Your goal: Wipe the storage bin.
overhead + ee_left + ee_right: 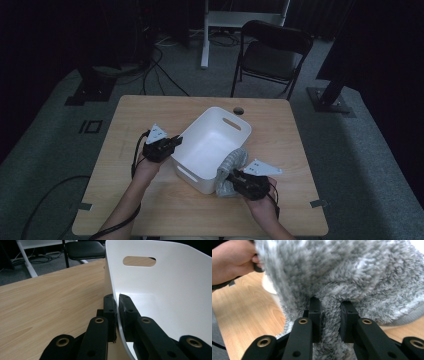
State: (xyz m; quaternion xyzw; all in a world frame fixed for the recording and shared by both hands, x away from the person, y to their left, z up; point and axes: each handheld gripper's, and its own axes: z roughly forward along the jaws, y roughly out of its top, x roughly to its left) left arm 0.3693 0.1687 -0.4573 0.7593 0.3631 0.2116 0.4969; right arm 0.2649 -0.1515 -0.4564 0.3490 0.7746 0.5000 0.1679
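On the counter (150,210) the white bin (212,145) sat at an angle, its near-left wall pinched in the clenched left tongs (175,141). The grey fleece cloth (231,167) draped over the bin's near-right rim, bunched in the clamped right tongs (231,176). The bin's hollow lay just up and left of them, so the right hand was the nearer.

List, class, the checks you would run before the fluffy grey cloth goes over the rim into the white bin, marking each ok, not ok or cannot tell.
1. Left gripper clamped on white bin wall: ok.
2. Right gripper pinching grey cloth: ok.
3. Cloth over the rim: partly, lower end hangs outside; not ok.
4. Bin interior free: ok.
5. Bin flat on table: cannot tell.
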